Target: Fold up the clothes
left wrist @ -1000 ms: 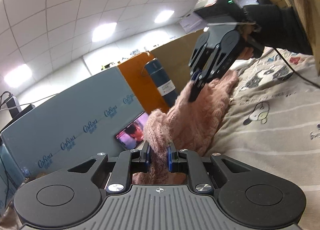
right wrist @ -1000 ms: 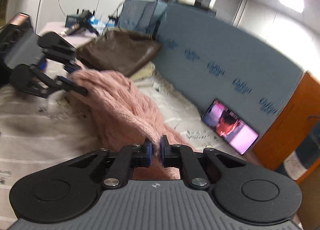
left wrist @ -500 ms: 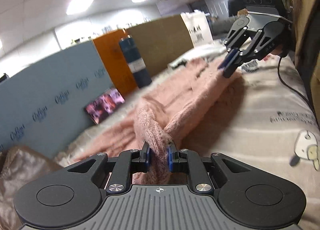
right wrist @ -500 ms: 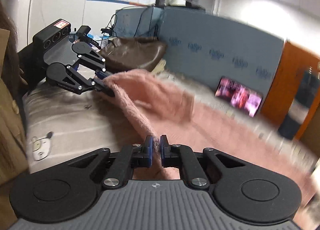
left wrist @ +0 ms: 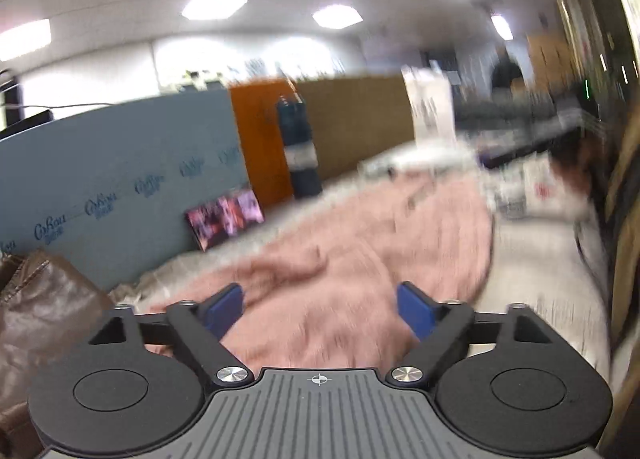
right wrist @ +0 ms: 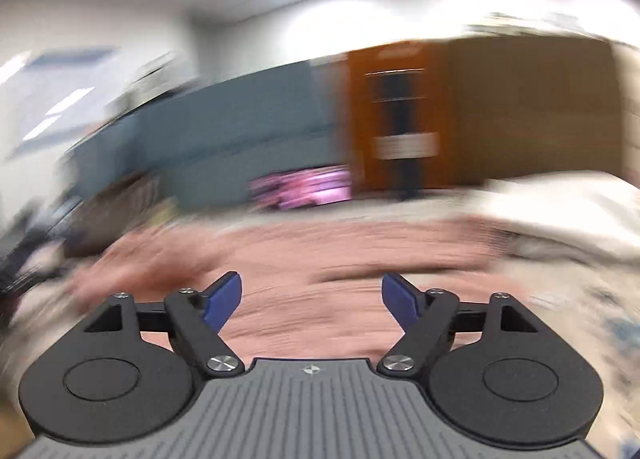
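Observation:
A fuzzy pink sweater (left wrist: 352,259) lies spread out on the light printed bed sheet (left wrist: 540,267). It also shows in the right wrist view (right wrist: 340,259), blurred by motion. My left gripper (left wrist: 320,309) is open and empty just above the near part of the sweater. My right gripper (right wrist: 312,299) is open and empty above the sweater too. Neither gripper shows in the other's view.
A brown leather jacket (left wrist: 36,319) lies at the left. A blue foam board (left wrist: 120,179) stands behind the bed with a lit phone screen (left wrist: 226,219) leaning on it. An orange panel (left wrist: 260,143) and a dark cylinder (left wrist: 300,151) stand further right.
Both grippers were shut on the pink sweater and held it up. Both have opened and let it go. The sweater now lies flat on the sheet. Both cameras are moving.

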A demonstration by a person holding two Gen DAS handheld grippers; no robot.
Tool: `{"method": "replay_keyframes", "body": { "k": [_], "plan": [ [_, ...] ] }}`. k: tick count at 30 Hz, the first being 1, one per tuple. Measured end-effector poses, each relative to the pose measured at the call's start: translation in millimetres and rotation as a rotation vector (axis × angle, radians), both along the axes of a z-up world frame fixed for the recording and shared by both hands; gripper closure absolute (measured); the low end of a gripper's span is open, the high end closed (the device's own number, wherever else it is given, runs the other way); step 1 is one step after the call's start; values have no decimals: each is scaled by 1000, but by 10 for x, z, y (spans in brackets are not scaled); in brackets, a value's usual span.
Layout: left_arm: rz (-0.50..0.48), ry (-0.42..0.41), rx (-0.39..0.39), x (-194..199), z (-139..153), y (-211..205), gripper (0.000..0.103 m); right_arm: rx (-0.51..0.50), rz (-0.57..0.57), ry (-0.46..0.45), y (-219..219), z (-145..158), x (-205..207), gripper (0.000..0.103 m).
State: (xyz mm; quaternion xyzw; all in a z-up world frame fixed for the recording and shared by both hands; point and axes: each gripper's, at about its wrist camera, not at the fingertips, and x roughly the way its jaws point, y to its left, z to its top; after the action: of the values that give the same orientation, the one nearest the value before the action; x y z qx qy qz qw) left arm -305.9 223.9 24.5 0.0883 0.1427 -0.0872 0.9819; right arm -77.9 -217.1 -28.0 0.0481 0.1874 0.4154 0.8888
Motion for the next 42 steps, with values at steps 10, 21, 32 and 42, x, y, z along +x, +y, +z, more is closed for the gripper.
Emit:
{"method": "replay_keyframes", "body": {
  "k": [10,21,32,42],
  "plan": [
    [31,113,-79,729,37,-424,12,41,-440,338,-250,-330,791,30],
    [101,129,-31,686,-66,-514,96,-51,-469,264,-99,-303,775,96],
    [147,-58,-116,184,142,-404,95,10,-518,120,-315,158,215,97],
    [114,105,111,610,-221,-1041,88,-133,-584,178,-241,-230,472,95]
  ]
}}
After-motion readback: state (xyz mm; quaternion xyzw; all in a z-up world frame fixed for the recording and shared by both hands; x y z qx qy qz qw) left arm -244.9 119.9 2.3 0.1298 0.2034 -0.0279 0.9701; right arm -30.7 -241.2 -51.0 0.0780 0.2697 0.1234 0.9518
